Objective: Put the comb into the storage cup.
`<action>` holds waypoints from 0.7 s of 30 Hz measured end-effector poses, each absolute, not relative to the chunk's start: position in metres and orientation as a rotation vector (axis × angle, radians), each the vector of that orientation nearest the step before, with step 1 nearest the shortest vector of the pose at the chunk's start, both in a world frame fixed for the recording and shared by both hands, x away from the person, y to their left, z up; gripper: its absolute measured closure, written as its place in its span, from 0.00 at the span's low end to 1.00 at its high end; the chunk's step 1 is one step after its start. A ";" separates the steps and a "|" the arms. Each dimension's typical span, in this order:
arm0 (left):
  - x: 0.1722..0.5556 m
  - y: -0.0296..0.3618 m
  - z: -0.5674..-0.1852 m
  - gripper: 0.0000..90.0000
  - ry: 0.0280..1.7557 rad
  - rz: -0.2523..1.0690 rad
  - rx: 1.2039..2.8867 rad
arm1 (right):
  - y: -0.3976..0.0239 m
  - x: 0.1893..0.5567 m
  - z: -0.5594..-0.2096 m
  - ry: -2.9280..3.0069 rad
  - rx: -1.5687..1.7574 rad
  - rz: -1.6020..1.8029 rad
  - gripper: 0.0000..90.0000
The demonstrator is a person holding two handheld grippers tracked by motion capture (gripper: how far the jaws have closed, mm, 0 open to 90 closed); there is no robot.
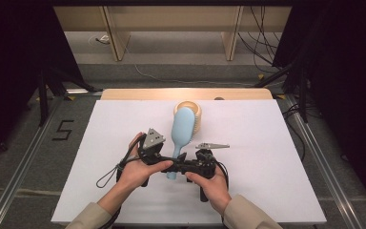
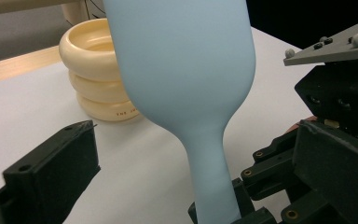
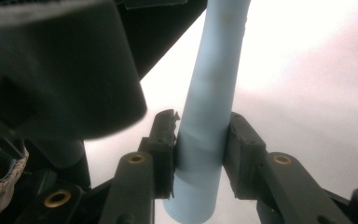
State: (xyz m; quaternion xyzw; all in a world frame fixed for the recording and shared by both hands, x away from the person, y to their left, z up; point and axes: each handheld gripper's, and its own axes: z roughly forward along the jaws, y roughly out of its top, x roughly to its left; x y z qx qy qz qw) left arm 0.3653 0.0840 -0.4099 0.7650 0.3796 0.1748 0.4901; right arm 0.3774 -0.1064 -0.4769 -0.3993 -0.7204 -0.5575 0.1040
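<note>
The right tongs are pinching the round handle of the pale blue plastic hairbrush, both black pads pressing on its sides near the handle's end, as the right gripper view is showing. The left tongs are standing spread wide, pressing on nothing; in the left gripper view one black jaw is sitting at the lower left, well clear of the brush, whose handle is rising just beside the other gripper. The hairbrush is lying over the white table, its oval head pointing away from the person and overlapping the cream ribbed round container behind it. The brush's bristle side is facing away and cannot be seen; the handle's end is hiding under the tongs in the high view, and part of the container is being covered by the brush head
</note>
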 end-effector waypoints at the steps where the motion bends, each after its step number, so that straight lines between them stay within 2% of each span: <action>1: 0.365 0.084 -0.410 0.00 0.921 0.427 1.858 | -0.106 0.377 -0.477 -2.124 -1.178 -1.643 0.75; 21: 0.377 0.089 -0.399 0.00 0.936 0.405 1.815 | -0.106 0.377 -0.477 -2.116 -1.171 -1.646 0.75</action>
